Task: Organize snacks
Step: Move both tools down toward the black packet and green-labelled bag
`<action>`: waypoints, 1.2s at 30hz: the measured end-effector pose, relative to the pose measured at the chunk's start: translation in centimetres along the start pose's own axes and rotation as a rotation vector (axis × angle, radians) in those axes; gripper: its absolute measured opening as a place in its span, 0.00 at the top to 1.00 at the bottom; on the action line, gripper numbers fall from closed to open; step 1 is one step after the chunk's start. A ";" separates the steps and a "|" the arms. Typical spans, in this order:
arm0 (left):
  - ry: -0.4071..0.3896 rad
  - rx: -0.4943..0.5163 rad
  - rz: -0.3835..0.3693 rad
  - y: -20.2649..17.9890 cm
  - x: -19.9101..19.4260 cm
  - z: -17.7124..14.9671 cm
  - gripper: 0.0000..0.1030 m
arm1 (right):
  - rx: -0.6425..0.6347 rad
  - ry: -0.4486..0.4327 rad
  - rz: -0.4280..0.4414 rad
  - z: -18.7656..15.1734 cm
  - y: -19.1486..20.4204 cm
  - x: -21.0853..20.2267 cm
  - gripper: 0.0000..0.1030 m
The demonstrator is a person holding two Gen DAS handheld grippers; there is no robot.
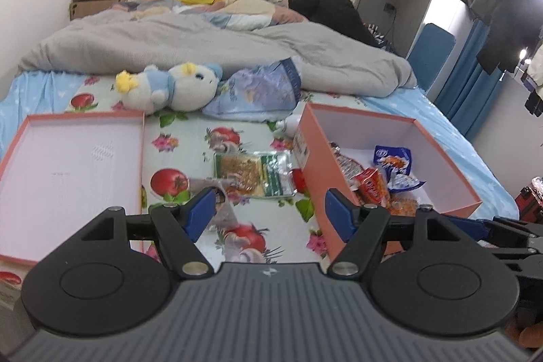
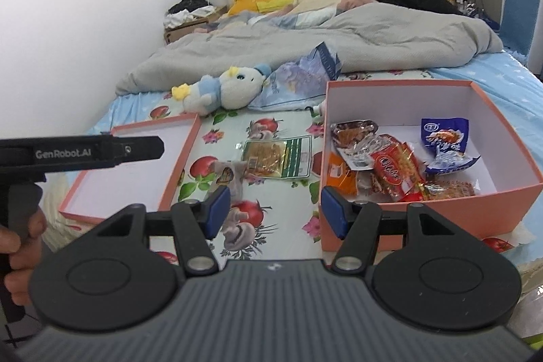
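A pink open box [image 1: 444, 138] [image 2: 509, 131] on the bed holds several snack packets [image 1: 373, 182] [image 2: 390, 168]. A green-edged clear packet [image 1: 254, 173] [image 2: 278, 158] and a small clear packet [image 1: 222, 202] [image 2: 229, 173] lie on the fruit-print sheet between the box and its lid [image 1: 68, 172] [image 2: 135, 172]. My left gripper [image 1: 271, 214] is open and empty above the sheet, near the small packet. My right gripper [image 2: 276, 212] is open and empty just left of the box's near corner. The left gripper's body [image 2: 85, 151] shows in the right wrist view.
A plush penguin [image 1: 169, 87] [image 2: 224, 90] and a blue patterned bag [image 1: 261, 90] [image 2: 298, 80] lie behind the snacks. A grey quilt [image 1: 203, 46] covers the far bed. A small white bottle [image 1: 286, 128] lies beside the box.
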State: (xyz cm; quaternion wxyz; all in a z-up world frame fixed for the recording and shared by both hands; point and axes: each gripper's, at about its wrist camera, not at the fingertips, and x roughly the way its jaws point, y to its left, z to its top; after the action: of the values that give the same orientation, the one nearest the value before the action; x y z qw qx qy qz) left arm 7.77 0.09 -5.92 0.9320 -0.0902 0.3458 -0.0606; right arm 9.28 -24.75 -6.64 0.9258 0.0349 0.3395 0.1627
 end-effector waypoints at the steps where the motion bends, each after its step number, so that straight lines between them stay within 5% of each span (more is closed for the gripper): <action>1: 0.008 -0.003 0.003 0.3 0.5 -0.2 0.27 | -0.007 0.009 0.001 -0.1 0.0 0.4 0.40; 11: 0.107 -0.059 0.016 4.0 7.0 -1.9 0.26 | -0.108 0.110 0.008 -0.3 -0.2 5.2 0.40; 22: 0.160 -0.039 0.006 6.1 15.1 -2.5 0.21 | -0.395 0.137 0.063 4.1 0.8 11.7 0.40; 36: 0.220 -0.024 0.042 8.0 22.4 -2.9 0.21 | -0.741 0.320 0.197 7.7 2.3 23.8 0.41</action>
State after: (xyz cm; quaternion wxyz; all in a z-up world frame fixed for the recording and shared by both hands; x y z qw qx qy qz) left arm 23.15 3.63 -23.89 0.8883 -0.0870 0.4486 -0.0463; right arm 30.64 -14.54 -14.97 0.7913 -0.2939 0.3928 0.3649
